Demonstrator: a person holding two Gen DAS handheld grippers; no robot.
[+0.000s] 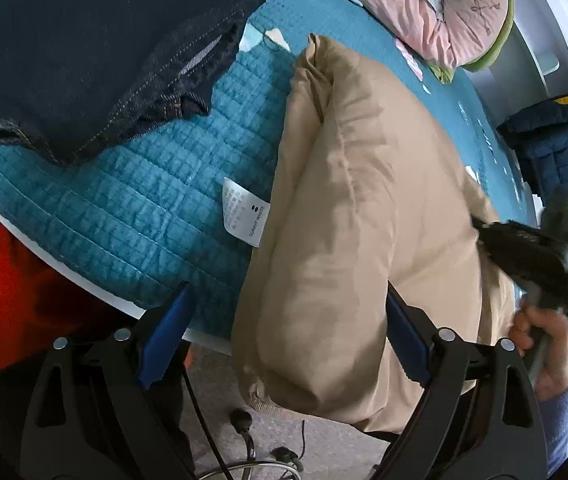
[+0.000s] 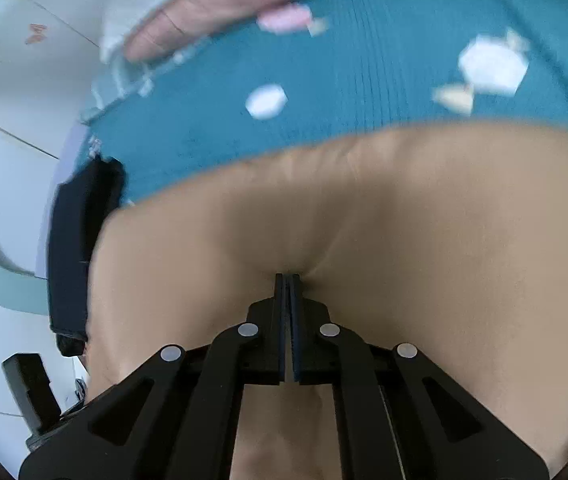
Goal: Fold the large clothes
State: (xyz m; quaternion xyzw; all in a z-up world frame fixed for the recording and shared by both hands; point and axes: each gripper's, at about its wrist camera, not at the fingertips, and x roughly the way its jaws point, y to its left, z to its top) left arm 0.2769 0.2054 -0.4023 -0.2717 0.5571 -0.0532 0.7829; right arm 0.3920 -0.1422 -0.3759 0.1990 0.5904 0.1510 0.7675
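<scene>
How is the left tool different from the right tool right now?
The left tool is wide open, with the tan garment lying between its fingers but not squeezed. The right tool is shut, pinching a fold of the same tan garment. The left tool sits near the garment's hanging end at the bed's edge; the right tool sits over the teal blanket. Both are black with blue pads.

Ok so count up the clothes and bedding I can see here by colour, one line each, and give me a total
Tan: 1, the tan garment, pinched by the right gripper
Dark blue denim: 1, the jeans
Teal: 1, the quilted blanket
Pink: 1, the pink quilt
Navy and yellow: 1, the navy padded piece
Total: 5
</scene>
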